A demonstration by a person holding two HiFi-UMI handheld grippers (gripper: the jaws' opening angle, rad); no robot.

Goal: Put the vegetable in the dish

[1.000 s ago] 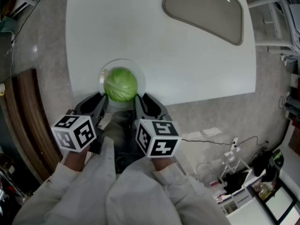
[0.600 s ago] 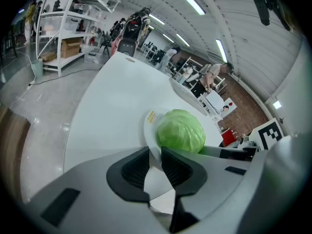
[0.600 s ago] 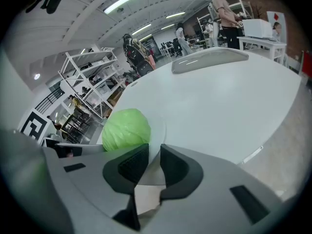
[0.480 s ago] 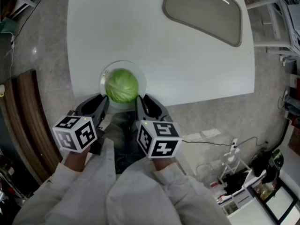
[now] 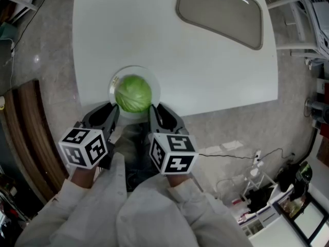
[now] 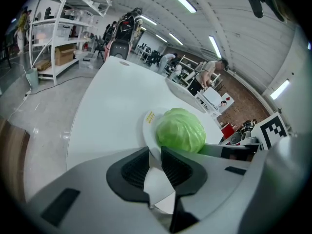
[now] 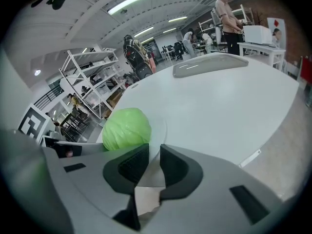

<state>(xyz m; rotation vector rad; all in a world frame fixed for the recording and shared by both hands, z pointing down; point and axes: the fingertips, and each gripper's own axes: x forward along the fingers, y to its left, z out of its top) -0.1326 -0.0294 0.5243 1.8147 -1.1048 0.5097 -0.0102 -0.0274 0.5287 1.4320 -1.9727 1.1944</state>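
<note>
Head view: the cabbage point(image 5: 133, 93) sits in the dish point(image 5: 154, 83) at the near edge of the white table point(image 5: 205, 66). The left gripper point(image 5: 112, 110) and right gripper point(image 5: 153, 111) hover close on either side of the dish's near rim. Each has its jaws drawn to a narrow slit, gripping nothing.

I see a pale green cabbage point(image 5: 133, 92) in a white dish point(image 5: 149, 76) on a white table point(image 5: 205, 71), and the tray point(image 5: 221, 12) is grey-beige. The left gripper point(image 6: 155, 152) and right gripper point(image 7: 154, 152) are grey with black ribbed pads, and their cubes are white with black squares.
</note>
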